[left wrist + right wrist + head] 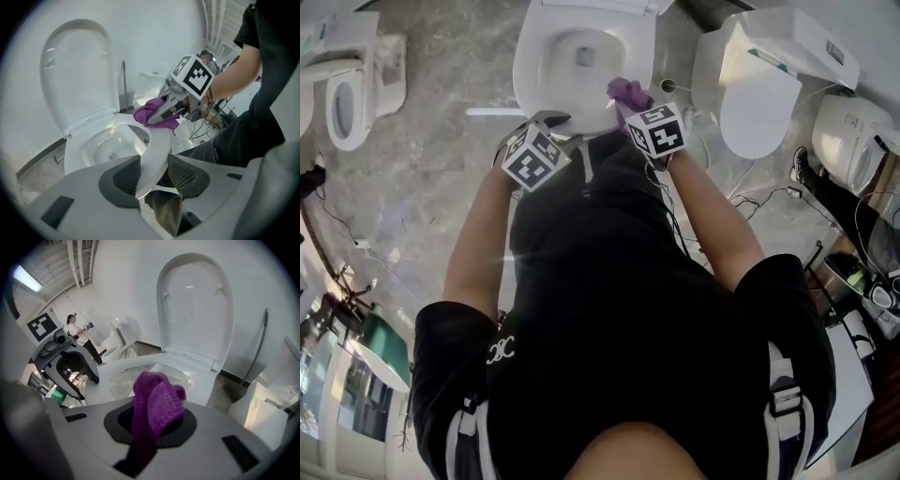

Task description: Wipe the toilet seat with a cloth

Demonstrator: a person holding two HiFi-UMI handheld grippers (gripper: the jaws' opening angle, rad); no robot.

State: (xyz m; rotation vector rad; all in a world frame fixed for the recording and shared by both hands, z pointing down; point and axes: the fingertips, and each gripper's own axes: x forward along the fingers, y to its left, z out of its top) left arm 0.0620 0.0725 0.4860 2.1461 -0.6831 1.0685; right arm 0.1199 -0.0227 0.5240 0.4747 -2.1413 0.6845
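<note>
A white toilet with its lid (77, 70) raised stands right in front of me. The front of its seat ring (157, 150) runs between the jaws of my left gripper (152, 180), which stands open with a dark gap beside the right pad. My right gripper (154, 420) is shut on a purple knitted cloth (157, 401), held just above the seat ring (140, 363) at its right side. In the head view both marker cubes hover over the seat's near edge, with the left gripper (551, 122) left of the cloth (626, 91).
More white toilets stand around: one at the left (342, 94) and two at the right (759, 94), (853, 141). Cables (759, 197) lie on the marbled floor to the right. A thin upright pipe (124, 84) stands beside the lid. A person (75, 329) is far off.
</note>
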